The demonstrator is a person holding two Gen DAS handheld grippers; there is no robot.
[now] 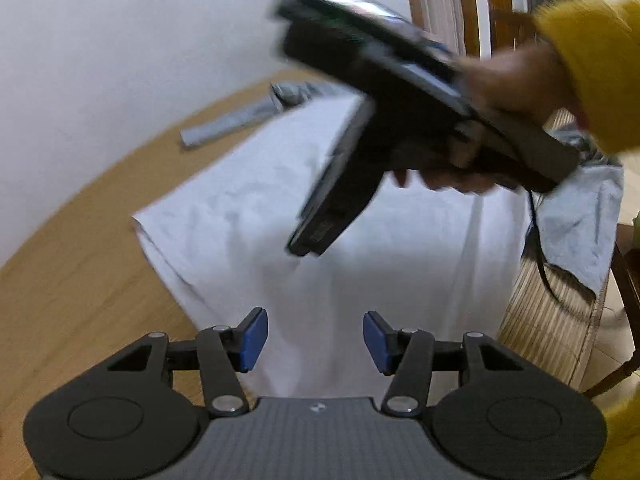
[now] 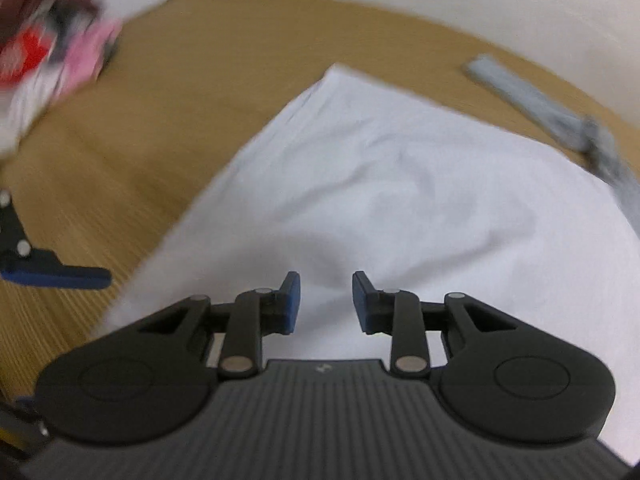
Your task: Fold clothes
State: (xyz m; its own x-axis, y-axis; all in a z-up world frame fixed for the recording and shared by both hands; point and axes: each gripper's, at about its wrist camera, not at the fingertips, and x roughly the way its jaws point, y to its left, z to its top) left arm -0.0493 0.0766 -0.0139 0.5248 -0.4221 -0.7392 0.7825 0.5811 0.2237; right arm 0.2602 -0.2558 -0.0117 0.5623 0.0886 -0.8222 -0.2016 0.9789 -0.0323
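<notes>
A white garment lies spread flat on the wooden table. In the left wrist view my left gripper hovers over its near edge, open, its blue pads wide apart with nothing between them. A hand in a yellow sleeve carries my right gripper, blurred, across and above the cloth. From the right wrist view the white garment fills the middle, and my right gripper is open above it, holding nothing. One blue-tipped finger of the left gripper shows at the left edge.
A folded grey garment lies at the table's far side by the white wall. A pale blue cloth hangs over a woven chair seat on the right. A blurred pile of colourful clothes sits far left.
</notes>
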